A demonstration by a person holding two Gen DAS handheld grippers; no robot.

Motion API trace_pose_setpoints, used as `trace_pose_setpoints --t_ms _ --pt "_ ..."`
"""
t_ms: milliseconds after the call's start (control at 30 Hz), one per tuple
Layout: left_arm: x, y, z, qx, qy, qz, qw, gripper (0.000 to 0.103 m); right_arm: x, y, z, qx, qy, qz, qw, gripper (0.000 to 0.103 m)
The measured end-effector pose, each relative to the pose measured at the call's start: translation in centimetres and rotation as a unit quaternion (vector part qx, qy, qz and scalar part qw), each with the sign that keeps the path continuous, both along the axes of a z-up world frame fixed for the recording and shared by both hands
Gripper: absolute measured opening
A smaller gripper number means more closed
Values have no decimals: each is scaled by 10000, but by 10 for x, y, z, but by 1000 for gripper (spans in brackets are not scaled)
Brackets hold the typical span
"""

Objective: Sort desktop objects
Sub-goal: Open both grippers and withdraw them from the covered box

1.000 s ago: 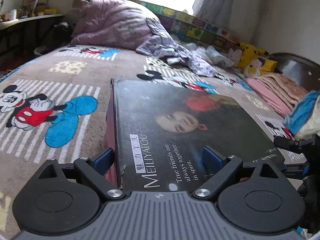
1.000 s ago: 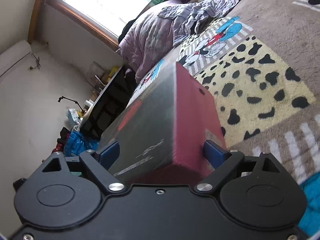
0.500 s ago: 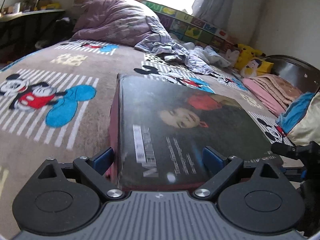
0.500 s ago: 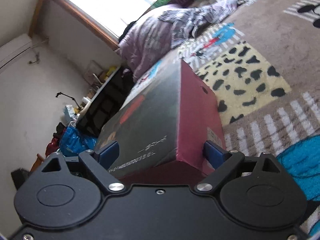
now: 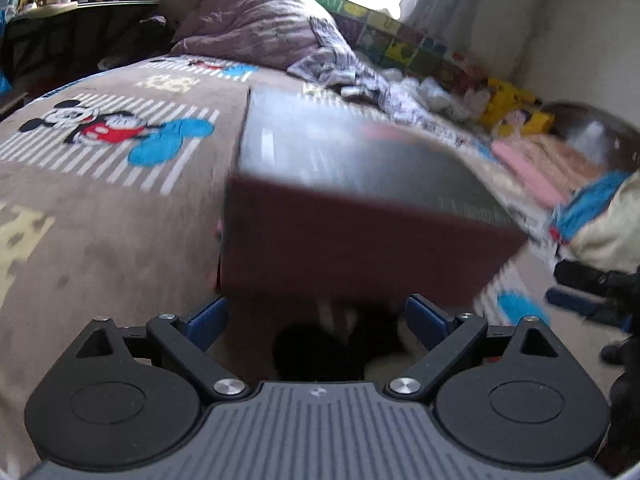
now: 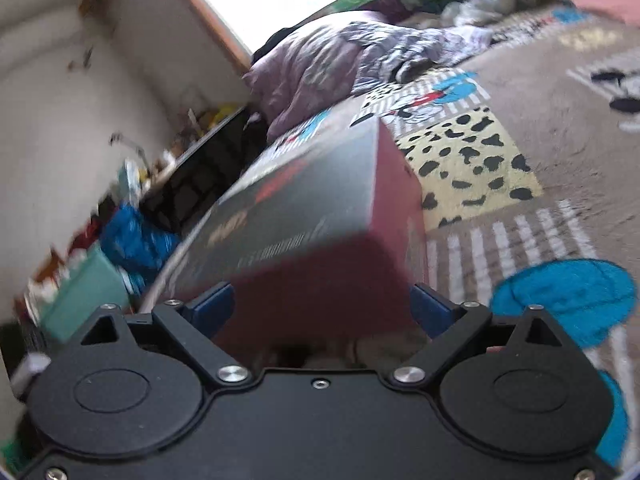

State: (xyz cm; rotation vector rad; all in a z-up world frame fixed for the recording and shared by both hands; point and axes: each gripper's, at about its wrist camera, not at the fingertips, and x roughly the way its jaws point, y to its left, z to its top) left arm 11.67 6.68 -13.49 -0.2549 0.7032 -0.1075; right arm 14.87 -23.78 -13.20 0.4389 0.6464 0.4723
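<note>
The bed, under its cartoon-mouse blanket, carries a large flat box near its middle. Its lid is dark and its sides maroon, and it is blurred in both views. The step looks like moving the box, and next a firm hold at both ends is needed. The left gripper and right gripper stand spread apart, clamping nothing.

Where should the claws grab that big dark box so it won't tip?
Probably by its two opposite dark red ends, one claw from each side. The box is wide and flat, wider than either claw's opening: the left claw and right claw each face an end.
</note>
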Motion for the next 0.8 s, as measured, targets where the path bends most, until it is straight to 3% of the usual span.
trace_pose_setpoints --t_ms 67,367,600,800 --pt "-16 -11 -5 87 100 -33 9999 96 -20 4 0 -259 10 48 9997 99" --pt "-69 -47 -6 585 392 34 9975 96 -82 -6 0 -579 254 -395 9972 101" --pt "-101 -66 30 779 189 246 9965 96 -119 -6 17 -981 501 -595 9921 101" --pt "-130 -84 65 1121 -180 273 9932 96 -152 7 43 -1588 295 -646 9848 101"
